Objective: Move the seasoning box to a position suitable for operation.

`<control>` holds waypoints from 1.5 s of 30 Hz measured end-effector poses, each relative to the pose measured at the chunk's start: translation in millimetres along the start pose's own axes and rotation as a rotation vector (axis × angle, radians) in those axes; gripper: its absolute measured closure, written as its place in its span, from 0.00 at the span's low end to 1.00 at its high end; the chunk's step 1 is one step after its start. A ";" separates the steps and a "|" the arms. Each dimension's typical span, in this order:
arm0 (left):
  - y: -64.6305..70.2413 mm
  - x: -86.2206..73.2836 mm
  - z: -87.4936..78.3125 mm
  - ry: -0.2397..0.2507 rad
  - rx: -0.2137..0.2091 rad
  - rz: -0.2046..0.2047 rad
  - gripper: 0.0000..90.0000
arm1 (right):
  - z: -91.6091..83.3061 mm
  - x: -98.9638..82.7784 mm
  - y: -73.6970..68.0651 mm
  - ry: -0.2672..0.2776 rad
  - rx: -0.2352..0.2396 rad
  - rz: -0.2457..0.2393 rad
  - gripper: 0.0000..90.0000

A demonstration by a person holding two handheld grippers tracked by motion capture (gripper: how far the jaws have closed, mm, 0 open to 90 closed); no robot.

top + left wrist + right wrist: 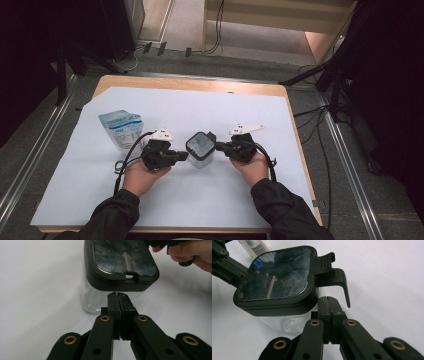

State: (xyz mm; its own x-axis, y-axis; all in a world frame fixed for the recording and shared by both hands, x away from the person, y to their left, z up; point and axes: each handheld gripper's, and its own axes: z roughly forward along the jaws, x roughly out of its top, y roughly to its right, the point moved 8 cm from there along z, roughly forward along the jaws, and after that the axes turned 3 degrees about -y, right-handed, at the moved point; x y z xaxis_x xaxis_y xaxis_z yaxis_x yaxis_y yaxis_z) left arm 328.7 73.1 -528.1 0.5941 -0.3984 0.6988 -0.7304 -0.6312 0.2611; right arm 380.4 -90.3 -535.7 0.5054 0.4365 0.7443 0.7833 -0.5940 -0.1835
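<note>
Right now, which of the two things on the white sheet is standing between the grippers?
The clear container with the dark lid. It stands upright between both grippers, while the blue-and-white pouch lies flat, farther back on the left.

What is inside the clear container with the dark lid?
Through the clear wall of the container it looks empty near the bottom. The closed dark lid with its reflective window covers the upper part, so whatever lies right under it cannot be seen.

The high view looks forward and down from the person's edge of the table (200,85), taking it in whole. The 2 gripper views sit low and close, facing each other across the lidded clear container (200,148), which all 3 views share.
</note>
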 end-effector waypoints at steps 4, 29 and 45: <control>0.3 -0.1 2.3 -0.007 -0.003 0.006 1.00 | 0.5 -0.8 0.1 -0.005 0.001 0.009 1.00; -22.3 7.8 5.8 -0.005 0.002 0.006 1.00 | -4.7 -8.0 -12.0 -0.015 0.000 0.038 1.00; -32.3 15.2 10.7 -0.004 -0.026 0.006 1.00 | -10.0 -11.7 -18.1 -0.007 -0.002 0.052 1.00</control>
State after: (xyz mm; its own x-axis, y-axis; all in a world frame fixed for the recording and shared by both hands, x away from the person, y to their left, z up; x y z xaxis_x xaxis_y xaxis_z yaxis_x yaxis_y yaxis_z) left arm 365.0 80.4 -533.0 0.5908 -0.4047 0.6980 -0.7426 -0.6110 0.2743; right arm 356.6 -91.4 -534.7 0.5477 0.4099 0.7294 0.7552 -0.6175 -0.2200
